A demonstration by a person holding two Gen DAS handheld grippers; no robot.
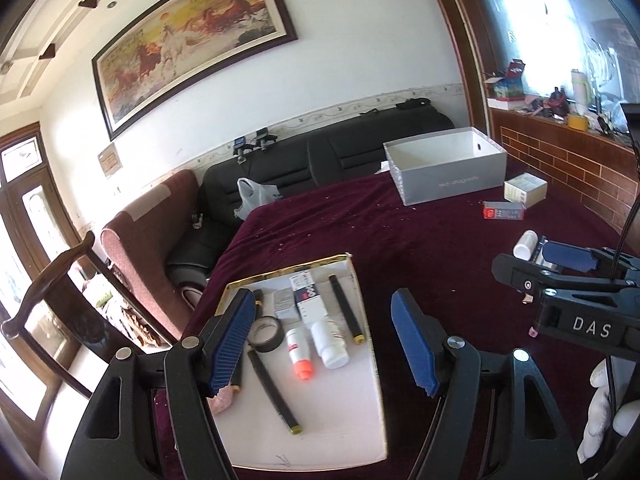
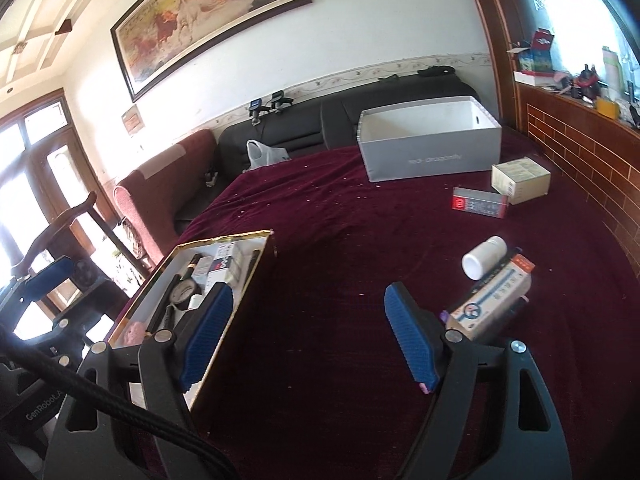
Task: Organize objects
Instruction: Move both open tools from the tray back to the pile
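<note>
Objects: we are looking at a shallow white tray at the near edge of the maroon-covered counter, already holding a tape roll, two small white bottles, black sticks and a small carton.
Still loose: a white bottle and a medicine box are lying touching each other at the right; a red-and-grey box and a pale carton are sitting further back, near the big grey box.
Left claw: we are holding it spread above the tray, nothing between the blue pads.
Right claw: it is hanging spread over bare cloth between the tray and the loose bottle, pinching nothing (the jaws look wide enough for the bottle).
Step, as we judge it: we are probably going for one of the loose things on the right.
Risk one: the bottle is lying on its side, so a pad nudging it off-centre could roll it across the cloth.
Risk two: bottle and medicine box are touching, so closing on one may drag the other.
Risk three: the tray is crowded, and a careless drop could knock the bottles inside.
</note>
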